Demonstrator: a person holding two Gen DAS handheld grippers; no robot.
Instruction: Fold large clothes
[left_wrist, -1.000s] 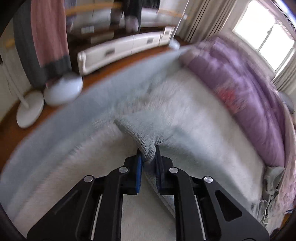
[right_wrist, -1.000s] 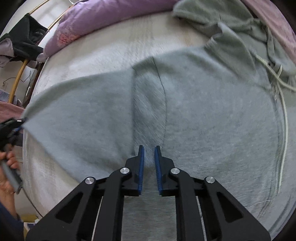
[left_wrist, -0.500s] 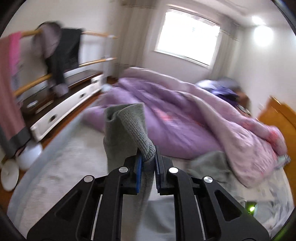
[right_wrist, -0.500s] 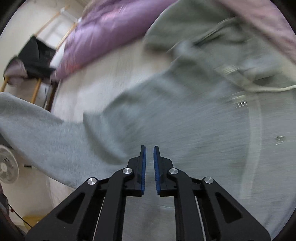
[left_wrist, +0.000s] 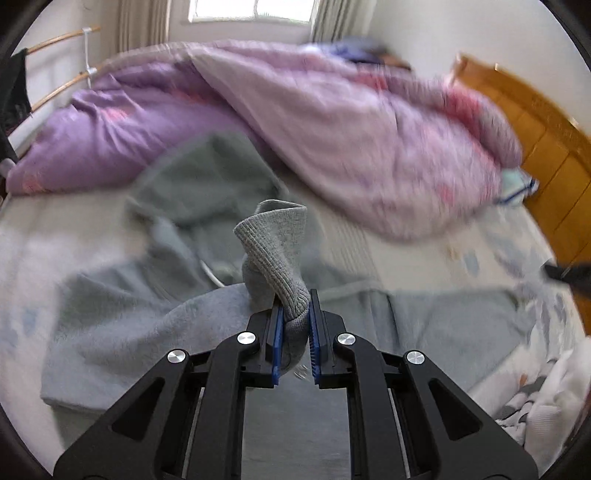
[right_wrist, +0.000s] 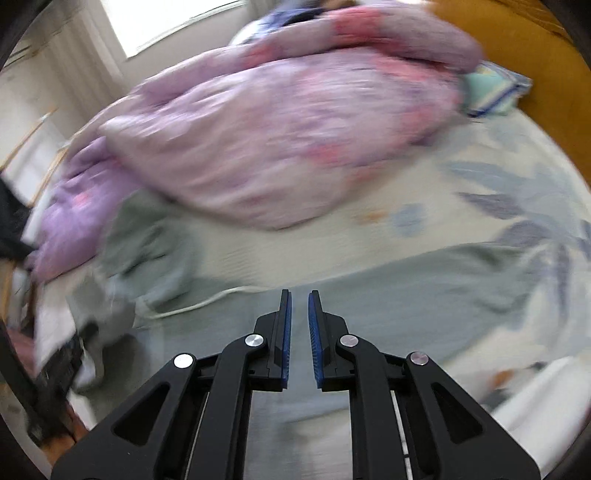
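A grey hooded sweatshirt (left_wrist: 133, 325) lies spread on the bed, its hood (left_wrist: 207, 177) toward the purple duvet and a white drawstring (left_wrist: 212, 275) showing. My left gripper (left_wrist: 295, 325) is shut on the ribbed sleeve cuff (left_wrist: 275, 251), which stands up from the jaws above the sweatshirt body. In the right wrist view the sweatshirt (right_wrist: 388, 314) lies under my right gripper (right_wrist: 299, 325), whose jaws stand a narrow gap apart with nothing between them. The drawstring (right_wrist: 207, 299) lies to its left.
A bunched purple and pink duvet (left_wrist: 332, 122) fills the far side of the bed. A wooden headboard (left_wrist: 546, 147) stands at the right. The leaf-print sheet (right_wrist: 498, 206) shows right of the sweatshirt. A clothes rail (left_wrist: 62, 37) is far left.
My left gripper has carried the sleeve cuff from the bed's edge up and over the sweatshirt body. My right gripper has swung toward the duvet, its jaws still empty.
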